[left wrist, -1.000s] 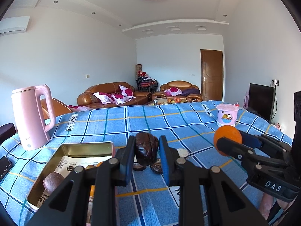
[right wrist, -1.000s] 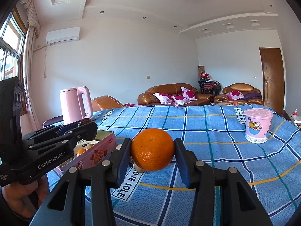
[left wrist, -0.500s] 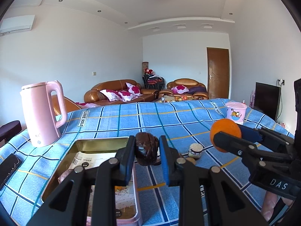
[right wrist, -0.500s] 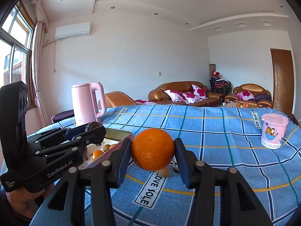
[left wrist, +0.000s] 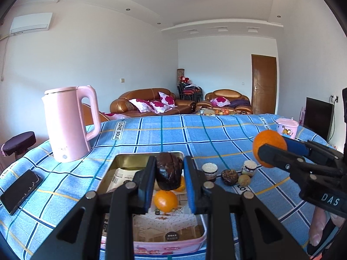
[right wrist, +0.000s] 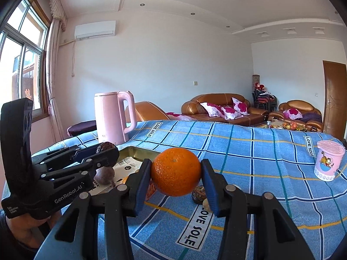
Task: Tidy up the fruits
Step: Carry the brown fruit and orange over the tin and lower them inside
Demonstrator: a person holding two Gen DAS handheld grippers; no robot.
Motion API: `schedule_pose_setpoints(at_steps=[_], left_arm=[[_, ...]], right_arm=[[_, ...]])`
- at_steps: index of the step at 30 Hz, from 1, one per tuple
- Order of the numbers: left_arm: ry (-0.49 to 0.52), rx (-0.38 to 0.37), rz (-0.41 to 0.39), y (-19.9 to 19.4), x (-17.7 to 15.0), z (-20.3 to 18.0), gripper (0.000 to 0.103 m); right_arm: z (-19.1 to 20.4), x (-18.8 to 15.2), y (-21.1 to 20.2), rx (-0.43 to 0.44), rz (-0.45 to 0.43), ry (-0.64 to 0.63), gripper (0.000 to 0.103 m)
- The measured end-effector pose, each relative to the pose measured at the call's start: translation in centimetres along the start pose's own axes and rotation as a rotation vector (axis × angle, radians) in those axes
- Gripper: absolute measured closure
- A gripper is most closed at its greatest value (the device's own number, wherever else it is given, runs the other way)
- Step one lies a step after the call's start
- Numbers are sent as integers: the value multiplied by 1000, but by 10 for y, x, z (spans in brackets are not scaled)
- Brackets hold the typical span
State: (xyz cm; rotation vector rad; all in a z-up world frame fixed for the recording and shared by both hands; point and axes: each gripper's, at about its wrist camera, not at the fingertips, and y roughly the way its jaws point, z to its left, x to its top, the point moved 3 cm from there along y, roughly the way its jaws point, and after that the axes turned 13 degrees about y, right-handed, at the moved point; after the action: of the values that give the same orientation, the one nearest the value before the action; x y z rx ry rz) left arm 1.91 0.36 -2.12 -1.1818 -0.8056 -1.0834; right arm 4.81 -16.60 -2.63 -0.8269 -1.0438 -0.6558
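Note:
My left gripper [left wrist: 169,173] is shut on a dark brown wrinkled fruit [left wrist: 169,171] and holds it above an open tin box [left wrist: 130,162]. The tin holds an orange [left wrist: 165,201], paper and a dark purple fruit [right wrist: 104,176]. My right gripper [right wrist: 176,178] is shut on a big orange [right wrist: 176,171], held above the blue checked cloth just right of the tin. In the left wrist view this orange [left wrist: 269,145] is at the right. Another dark fruit [left wrist: 229,177] and a small greenish fruit [left wrist: 244,179] lie on the cloth.
A pink kettle [left wrist: 67,123] stands at the back left. A black phone [left wrist: 19,189] lies at the left edge. Two small white-capped jars [left wrist: 209,171] stand by the loose fruits. A pink lidded cup [right wrist: 328,163] stands at the far right.
Both grippers have moved left with their fruits. The left one now hangs over the tin's inside, and the right one has come closer to the tin.

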Motion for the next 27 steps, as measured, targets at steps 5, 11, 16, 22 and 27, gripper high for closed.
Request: schedule_pose_setpoints(at_steps=[5, 11, 16, 22, 27], left_arm=[[-20, 37, 26, 1, -8, 20, 77], [-39, 74, 65, 5, -21, 40, 77], [-48, 91, 90, 7, -28, 49, 77], [-58, 101, 106, 8, -32, 55, 77], [-67, 104, 127, 11, -37, 63, 77]], right_arm=[[11, -3, 7, 21, 14, -9, 55], [28, -5, 15, 53, 27, -32, 55], [42, -6, 22, 79, 40, -51, 55], [56, -8, 32, 100, 61, -72, 55], [67, -12, 42, 113, 88, -88, 55]])
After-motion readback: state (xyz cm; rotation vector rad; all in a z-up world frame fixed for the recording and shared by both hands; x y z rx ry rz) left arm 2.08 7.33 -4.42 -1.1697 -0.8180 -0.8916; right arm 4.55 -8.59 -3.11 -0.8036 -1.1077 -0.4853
